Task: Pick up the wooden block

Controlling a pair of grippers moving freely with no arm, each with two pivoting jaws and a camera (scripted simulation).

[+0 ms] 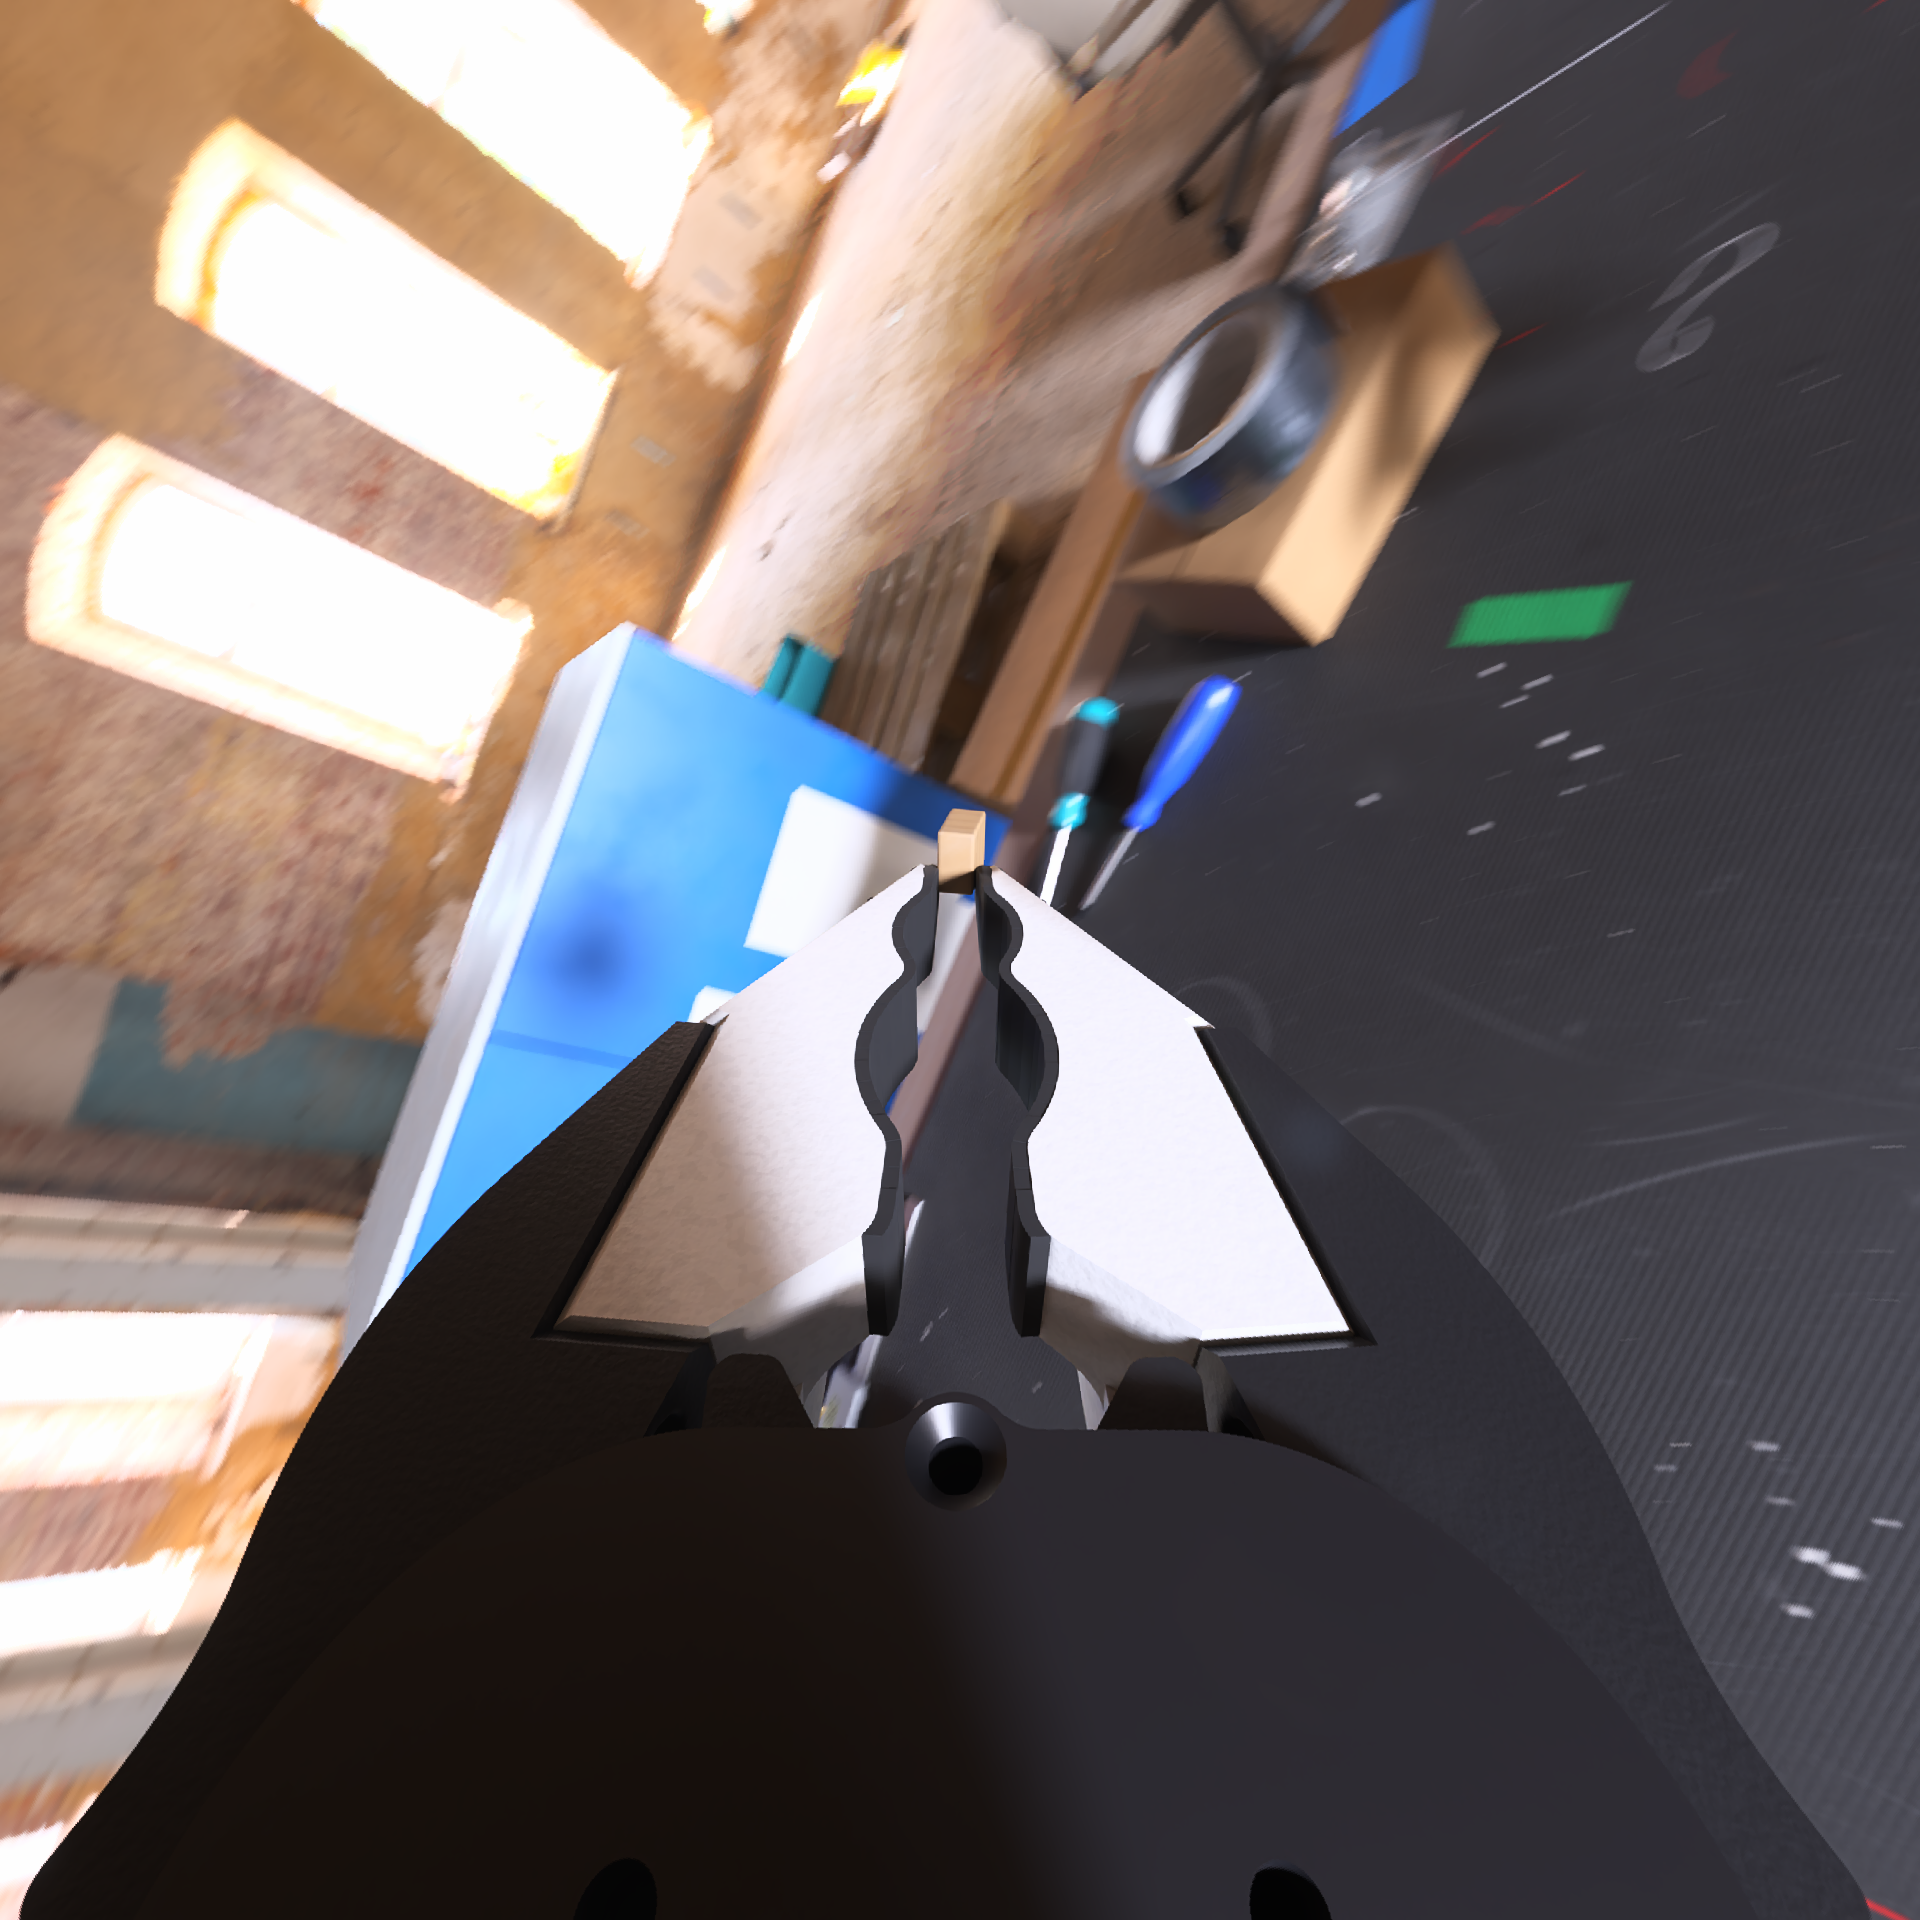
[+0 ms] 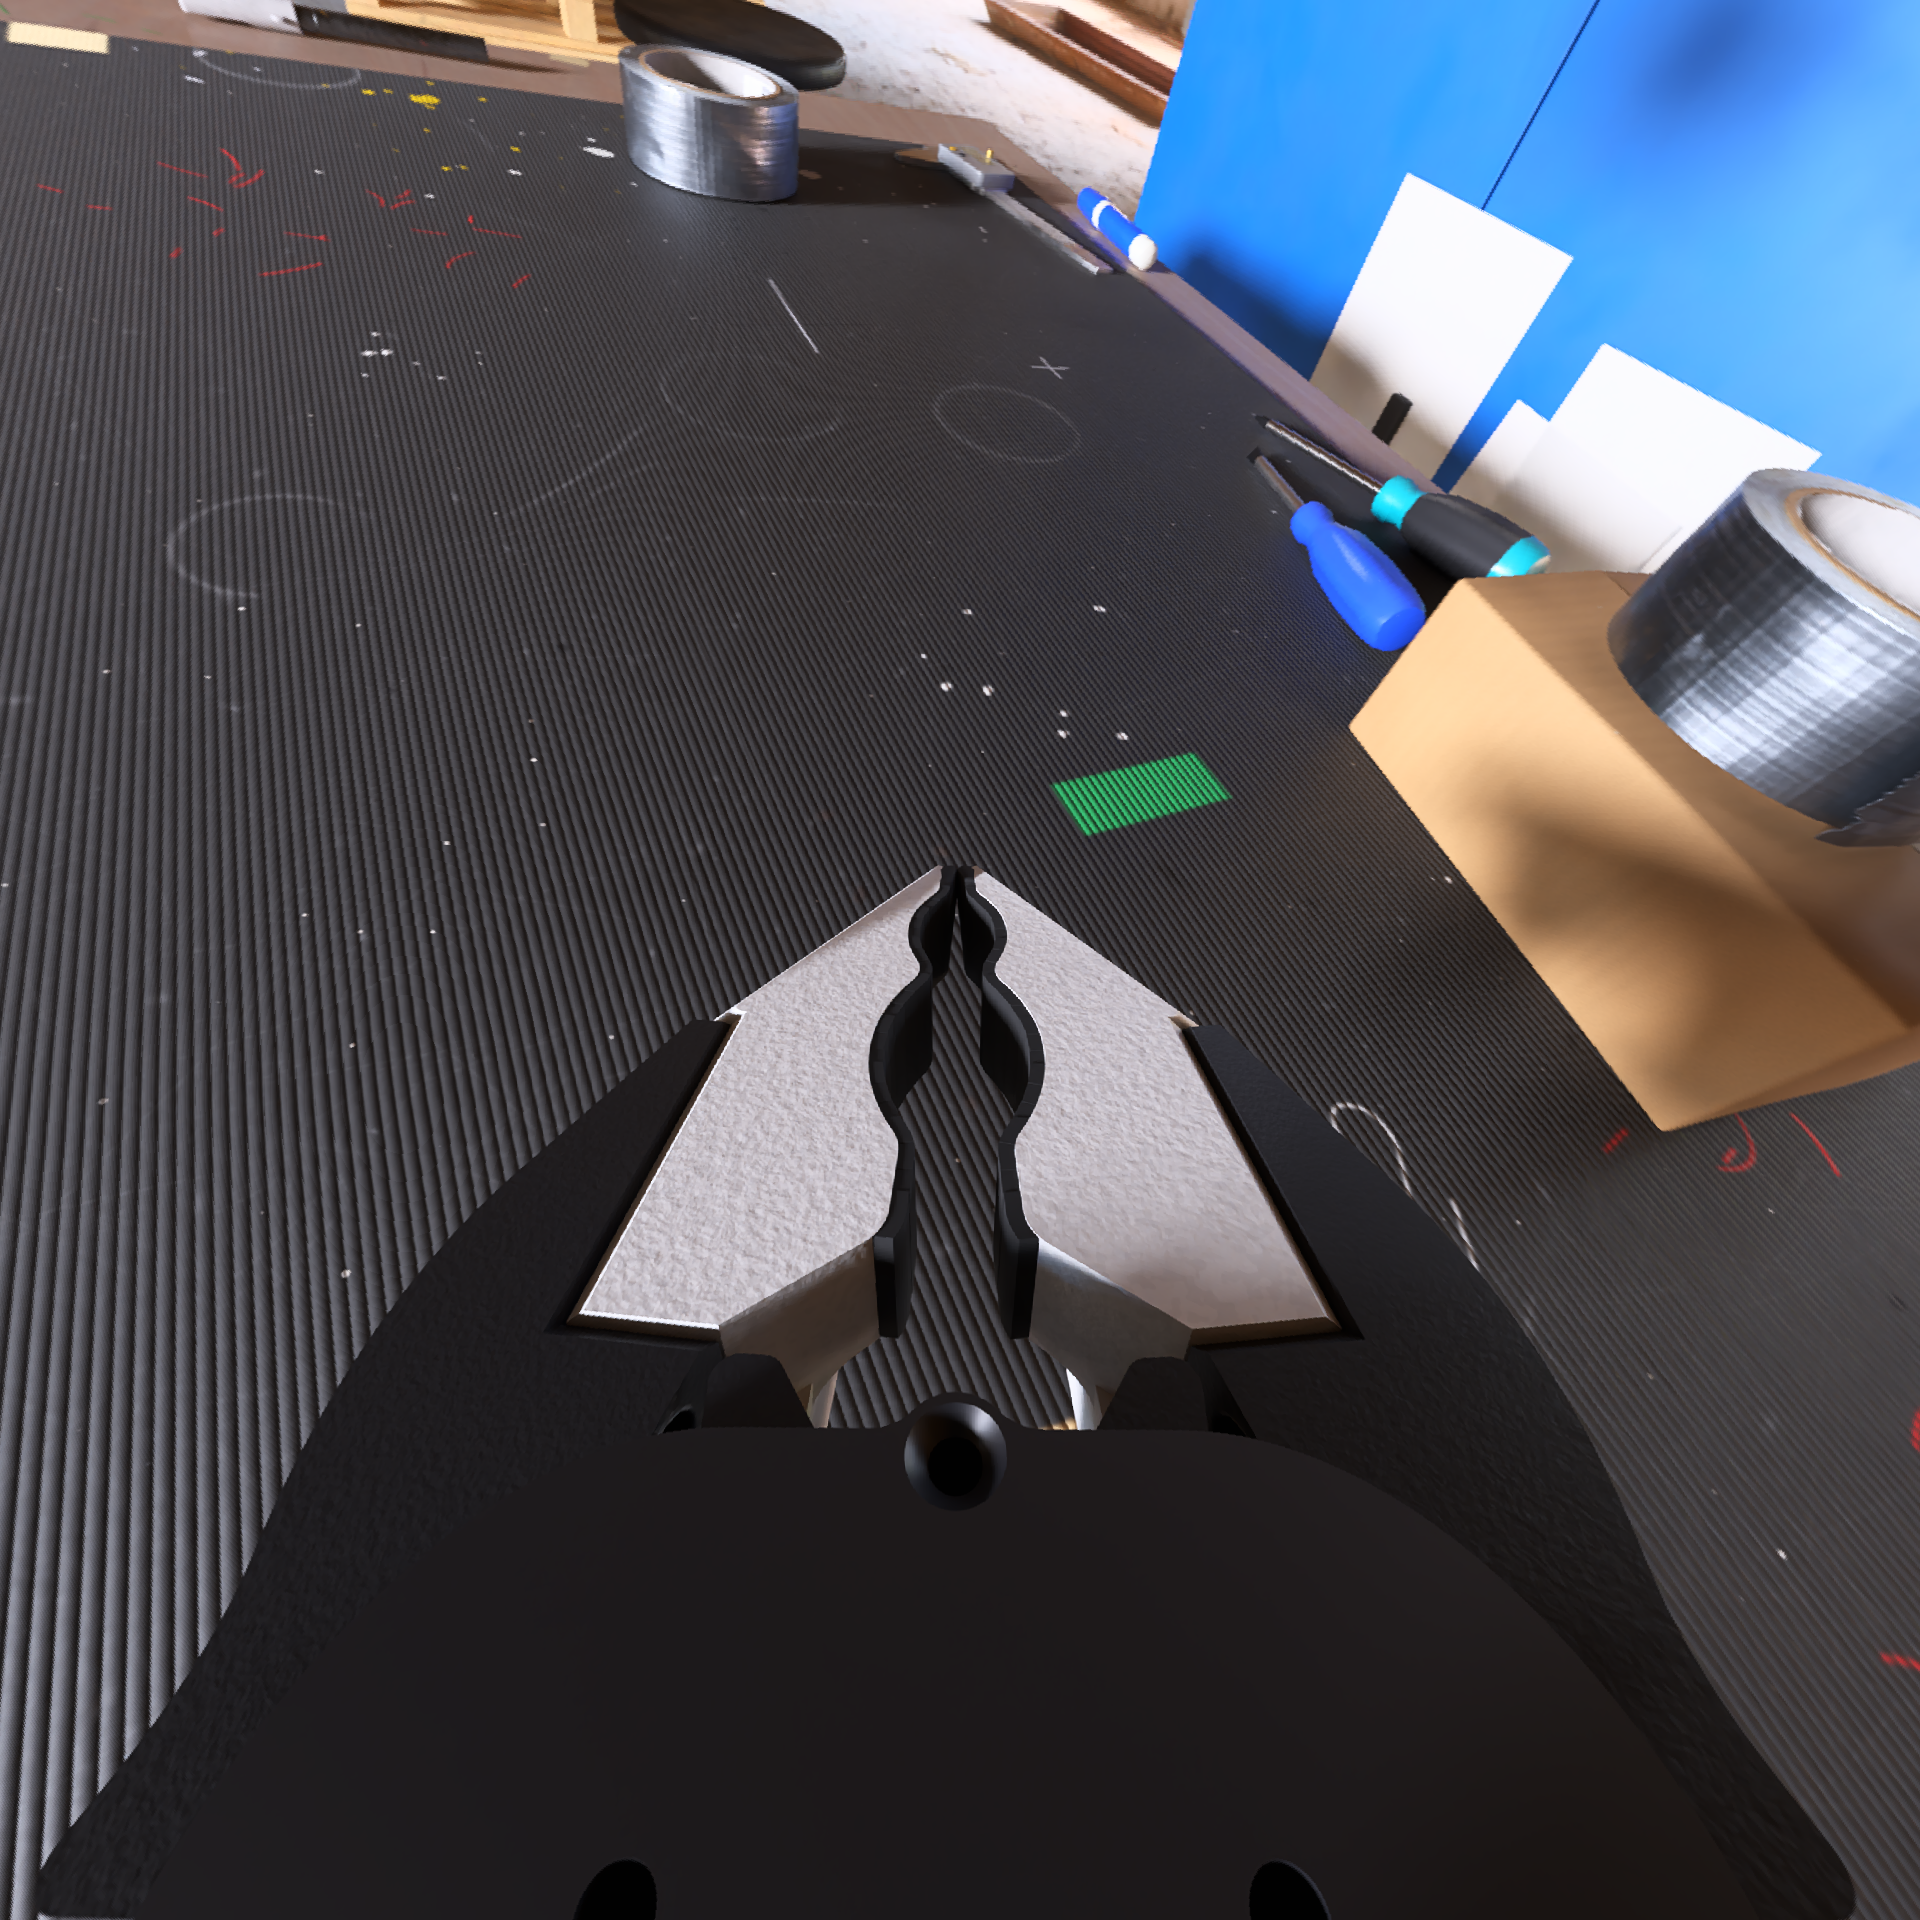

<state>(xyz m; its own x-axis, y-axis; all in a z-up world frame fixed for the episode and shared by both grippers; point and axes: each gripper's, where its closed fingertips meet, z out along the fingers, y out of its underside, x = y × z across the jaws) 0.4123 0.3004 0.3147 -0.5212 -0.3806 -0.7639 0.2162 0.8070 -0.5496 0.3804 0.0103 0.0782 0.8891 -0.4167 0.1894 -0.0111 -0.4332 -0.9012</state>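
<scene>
Between left gripper (image 1: 958, 881) fingertips, centre of left wrist view: wooden block (image 1: 960, 844), small, pale, pinched at lower end, top poking past tips, clear of dark mat (image 1: 1558, 1039). Behind block: blue panel (image 1: 644, 831). Upper right of block: two screwdrivers (image 1: 1174, 769), cardboard box (image 1: 1371, 499) bearing grey tape roll (image 1: 1236, 405), green patch (image 1: 1538, 613). Right wrist view: right gripper (image 2: 957, 875) tips pressed together, holding nothing, over mat near green patch (image 2: 1140, 793).

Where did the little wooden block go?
The wooden block is pinched at the tips of the left gripper, lifted off the mat, with the blue cabinet behind it in the left wrist view.
</scene>
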